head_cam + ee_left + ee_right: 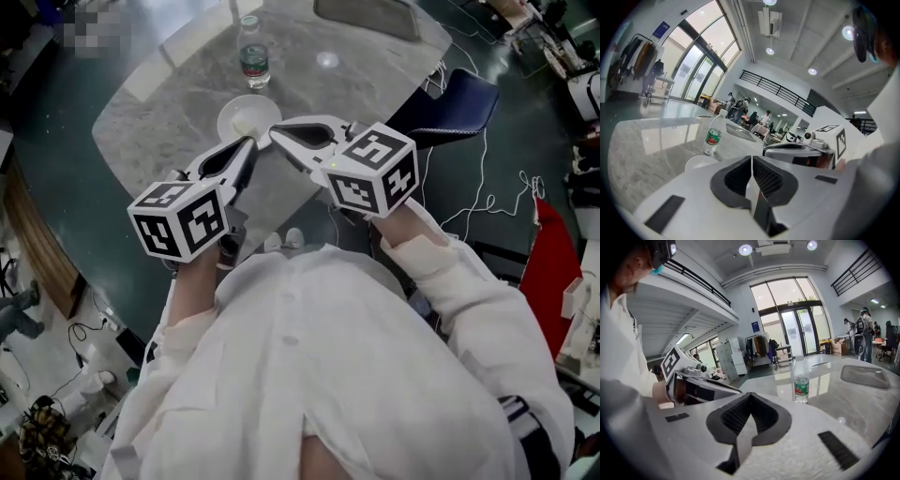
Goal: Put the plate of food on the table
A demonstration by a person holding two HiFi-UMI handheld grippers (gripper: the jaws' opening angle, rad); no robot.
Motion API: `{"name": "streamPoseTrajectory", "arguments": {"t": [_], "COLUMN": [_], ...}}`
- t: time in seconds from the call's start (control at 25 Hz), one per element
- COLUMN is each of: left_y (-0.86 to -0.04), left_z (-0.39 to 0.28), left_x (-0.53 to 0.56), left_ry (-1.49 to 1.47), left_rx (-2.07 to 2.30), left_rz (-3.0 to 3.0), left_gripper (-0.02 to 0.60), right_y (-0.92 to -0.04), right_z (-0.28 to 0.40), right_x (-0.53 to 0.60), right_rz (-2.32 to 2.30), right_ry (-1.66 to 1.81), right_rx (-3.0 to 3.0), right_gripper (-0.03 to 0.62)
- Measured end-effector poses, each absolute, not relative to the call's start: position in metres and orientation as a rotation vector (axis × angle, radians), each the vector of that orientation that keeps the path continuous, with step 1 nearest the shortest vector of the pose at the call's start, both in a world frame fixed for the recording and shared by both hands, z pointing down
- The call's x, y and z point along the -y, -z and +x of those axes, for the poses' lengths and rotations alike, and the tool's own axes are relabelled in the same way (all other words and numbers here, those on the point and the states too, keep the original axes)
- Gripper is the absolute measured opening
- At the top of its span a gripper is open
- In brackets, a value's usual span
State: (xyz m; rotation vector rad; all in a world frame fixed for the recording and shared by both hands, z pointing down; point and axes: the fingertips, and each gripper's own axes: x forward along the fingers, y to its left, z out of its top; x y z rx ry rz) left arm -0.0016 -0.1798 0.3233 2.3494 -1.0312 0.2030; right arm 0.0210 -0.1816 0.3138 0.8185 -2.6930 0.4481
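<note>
Marble table (375, 89) holds a white plate (242, 122) and capped bottle (253, 54).

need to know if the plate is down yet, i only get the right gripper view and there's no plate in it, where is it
Observer: In the head view the plate lies on the table, on the near side of the water bottle.
Operator: is my right gripper on it
Observer: From above, the right gripper has its tip at the plate's near rim; whether it touches I cannot tell.
Operator: and the left one
Observer: The left gripper view shows the left gripper with its jaws together and nothing between them.
</note>
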Motion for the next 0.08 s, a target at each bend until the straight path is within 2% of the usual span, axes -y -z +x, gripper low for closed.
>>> {"name": "streamPoseTrajectory", "arguments": {"t": [0.08], "left_y": [-0.3242], "left_z": [-0.0042], "left_x": [0.1839], "left_ry": [-0.197], "left_rx": [1.048], "left_rz": [2.350], "left_gripper": [0.025], "right_y": [-0.3147], "right_z": [0.0189], "right_x": [0.1860], "right_rz": [0.768], "right_ry": [-0.414], "right_rx": [2.689], "right_gripper": [0.002]}}
